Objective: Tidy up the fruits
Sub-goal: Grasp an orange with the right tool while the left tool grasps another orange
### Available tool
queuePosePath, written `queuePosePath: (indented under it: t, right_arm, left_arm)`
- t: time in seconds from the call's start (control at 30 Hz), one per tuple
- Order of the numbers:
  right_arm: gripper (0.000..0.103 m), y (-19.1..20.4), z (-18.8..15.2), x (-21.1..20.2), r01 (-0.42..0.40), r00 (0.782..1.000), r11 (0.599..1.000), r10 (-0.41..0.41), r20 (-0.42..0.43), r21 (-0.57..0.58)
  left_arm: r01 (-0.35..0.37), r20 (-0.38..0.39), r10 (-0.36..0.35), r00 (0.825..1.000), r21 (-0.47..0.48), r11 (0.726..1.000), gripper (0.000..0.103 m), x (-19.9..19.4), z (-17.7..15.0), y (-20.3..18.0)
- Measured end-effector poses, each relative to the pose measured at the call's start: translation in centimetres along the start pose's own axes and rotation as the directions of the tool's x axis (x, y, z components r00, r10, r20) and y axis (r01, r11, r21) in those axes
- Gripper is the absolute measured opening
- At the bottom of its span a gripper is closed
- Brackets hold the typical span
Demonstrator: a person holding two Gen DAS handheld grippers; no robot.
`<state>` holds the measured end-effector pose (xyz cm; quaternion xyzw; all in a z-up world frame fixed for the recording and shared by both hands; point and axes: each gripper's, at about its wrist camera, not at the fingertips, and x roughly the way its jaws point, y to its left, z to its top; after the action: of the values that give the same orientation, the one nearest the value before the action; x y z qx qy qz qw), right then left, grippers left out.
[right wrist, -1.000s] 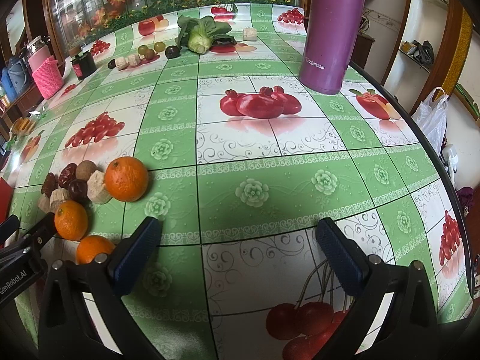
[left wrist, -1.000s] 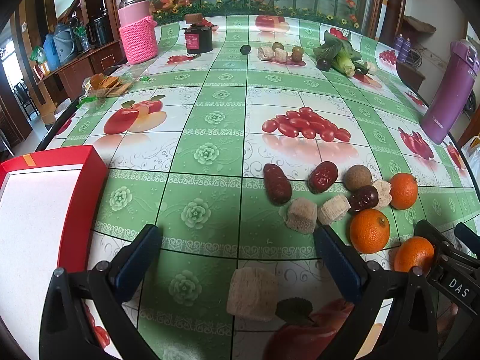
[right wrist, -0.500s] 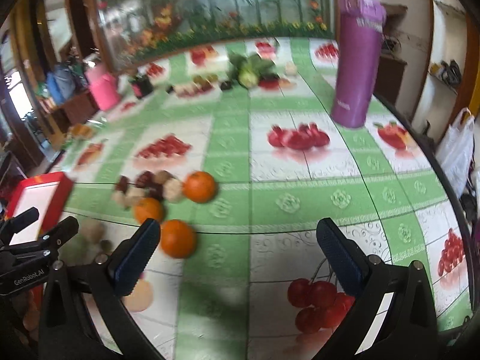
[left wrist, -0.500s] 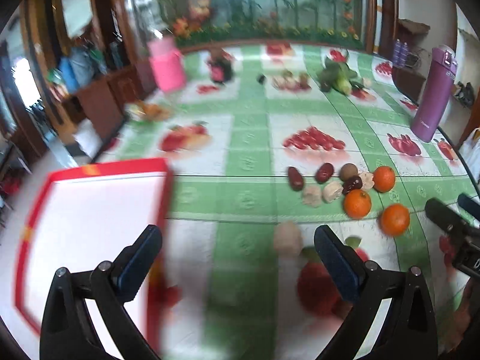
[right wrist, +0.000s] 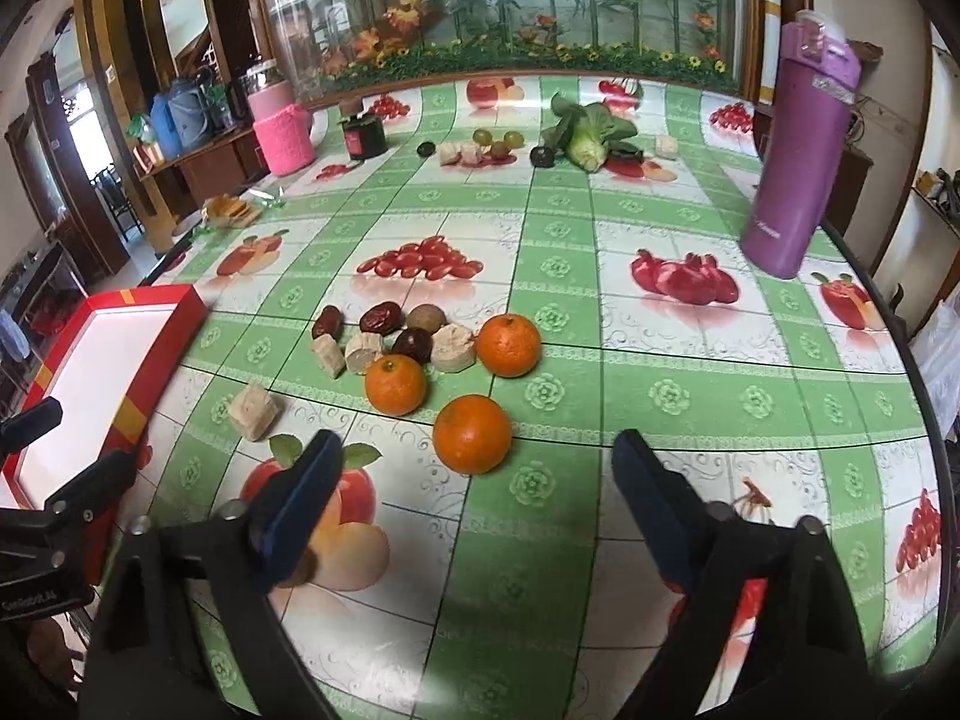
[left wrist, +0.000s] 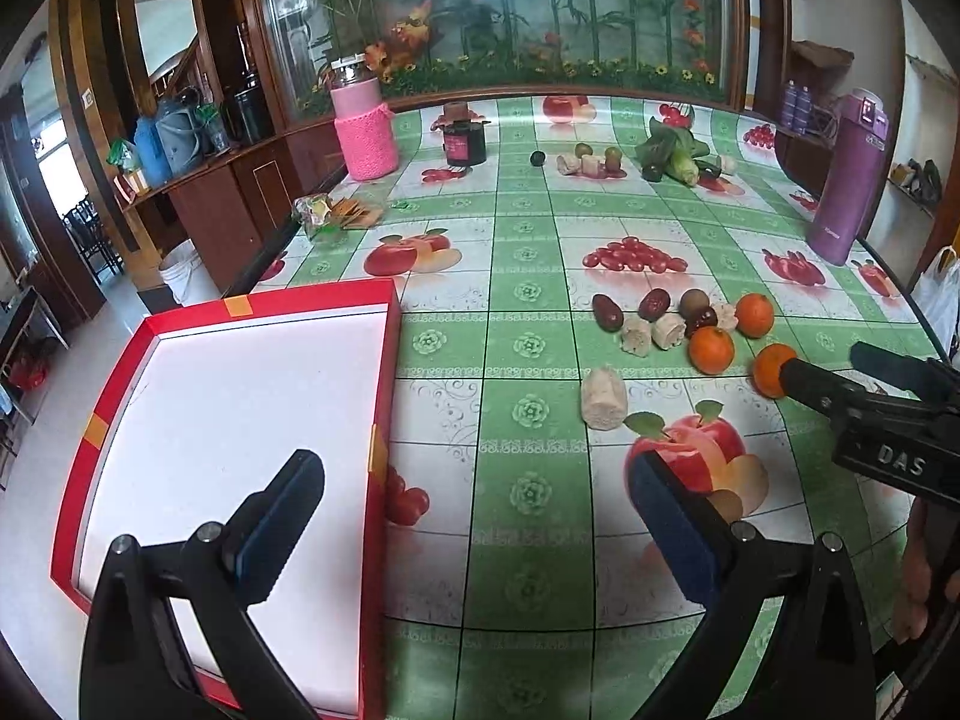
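Setting: a household dining room. Indicators: the bench (right wrist: 660,396) carries a vinyl cover printed with fruit on green checks; a glass panel (left wrist: 498,12) painted with bamboo and flowers backs it. A wooden sideboard (left wrist: 228,192) holds kettles and jugs. A purple flask (right wrist: 798,144), a pink knit-sleeved jar (left wrist: 363,120) and leafy greens (right wrist: 591,129) stand on the bench.

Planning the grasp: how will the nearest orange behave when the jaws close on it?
The nearest orange looks round and sits loose on the smooth tablecloth, so a nudge would probably roll it. Its skin seems firm and dimpled, likely giving fair grip.
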<state>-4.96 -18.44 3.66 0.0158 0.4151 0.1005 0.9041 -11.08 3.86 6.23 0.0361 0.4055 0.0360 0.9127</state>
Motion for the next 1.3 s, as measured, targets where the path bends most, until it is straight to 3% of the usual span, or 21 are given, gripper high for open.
queuePosePath:
  t: [0.23,0.37,0.47,0.67,0.93,1.17,1.3]
  right_arm:
    - [0.053,-0.1,-0.2,3.9,-0.048,0.992,0.998,0.053,-0.113,0.049]
    - [0.035,-0.4,-0.1,4.0,-0.042,0.995,0.998,0.045,-0.085,0.044]
    - [0.035,-1.8,0.1,4.0,-0.085,0.993,0.991,0.092,-0.068,0.103]
    - [0.035,-5.2,0.4,2.7,-0.095,0.995,0.970,0.093,0.020,0.225]
    - [0.035,-7.3,0.5,0.6,-0.044,0.993,0.951,0.008,0.119,0.306]
    - [0.035,-7.6,0.7,-0.4,-0.068,0.987,0.949,0.019,0.159,0.309]
    - [0.035,-7.3,0.8,0.0,-0.077,0.990,0.950,0.037,0.138,0.303]
  left_arm:
    - [-0.009,-0.012,0.009,1.000,0.004,1.000,0.101,0.4,0.0,0.0]
    - [0.003,-0.012,-0.003,1.000,0.033,0.999,0.101,0.5,0.5,-0.8]
    - [0.036,-0.012,-0.035,0.999,0.056,0.998,0.101,0.7,1.4,-2.1]
    - [0.112,-0.074,-0.105,0.992,0.096,0.989,0.100,3.2,2.8,-6.1]
    - [0.151,-0.147,-0.133,0.980,0.122,0.981,0.076,6.7,4.1,-9.9]
    - [0.192,-0.158,-0.172,0.972,0.125,0.973,0.071,7.6,5.1,-11.7]
    - [0.207,-0.185,-0.182,0.966,0.126,0.970,0.054,8.7,5.0,-12.4]
